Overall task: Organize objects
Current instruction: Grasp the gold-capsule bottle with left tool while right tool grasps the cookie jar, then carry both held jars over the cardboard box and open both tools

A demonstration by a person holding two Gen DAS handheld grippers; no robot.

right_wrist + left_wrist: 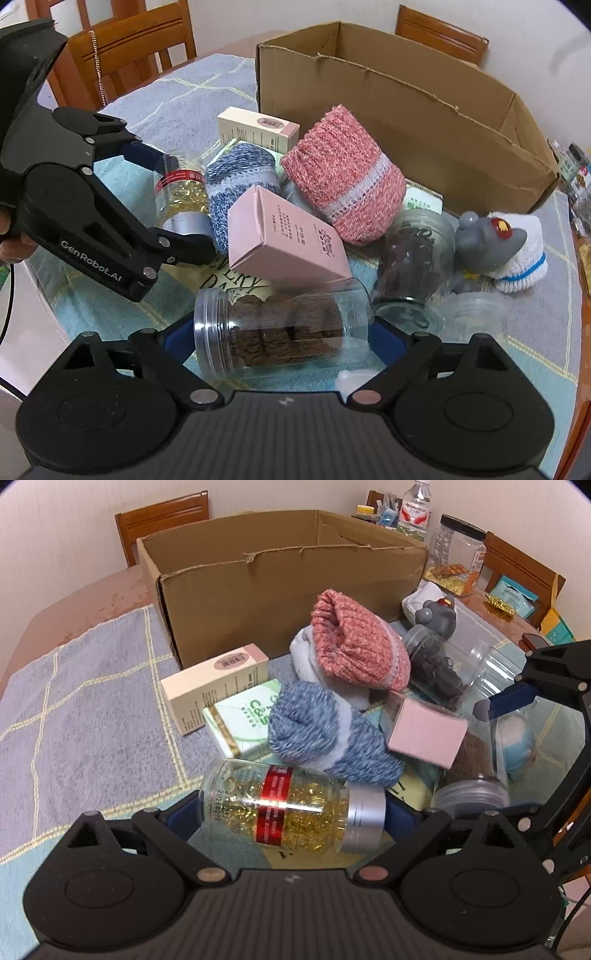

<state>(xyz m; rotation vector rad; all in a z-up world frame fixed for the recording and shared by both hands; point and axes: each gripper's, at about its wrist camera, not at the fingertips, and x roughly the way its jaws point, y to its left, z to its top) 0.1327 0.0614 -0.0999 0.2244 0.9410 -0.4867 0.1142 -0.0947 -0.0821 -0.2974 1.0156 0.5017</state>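
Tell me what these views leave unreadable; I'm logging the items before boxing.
- Cardboard box floor: hidden by its near wall, both views.
- Pink carton print: too small, right wrist view.
- Capsule bottle label: blurred; whether the jaws touch it is unclear.
- Shelf clutter: cut off, right edge.

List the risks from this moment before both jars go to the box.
1. The pink box leans on the clear jar of brown pieces between the right gripper jaws; lifting the jar may topple it.
2. The capsule bottle is smooth and round, lying crosswise between the left gripper jaws; it could roll or slip.
3. Both grippers work close together and may collide.
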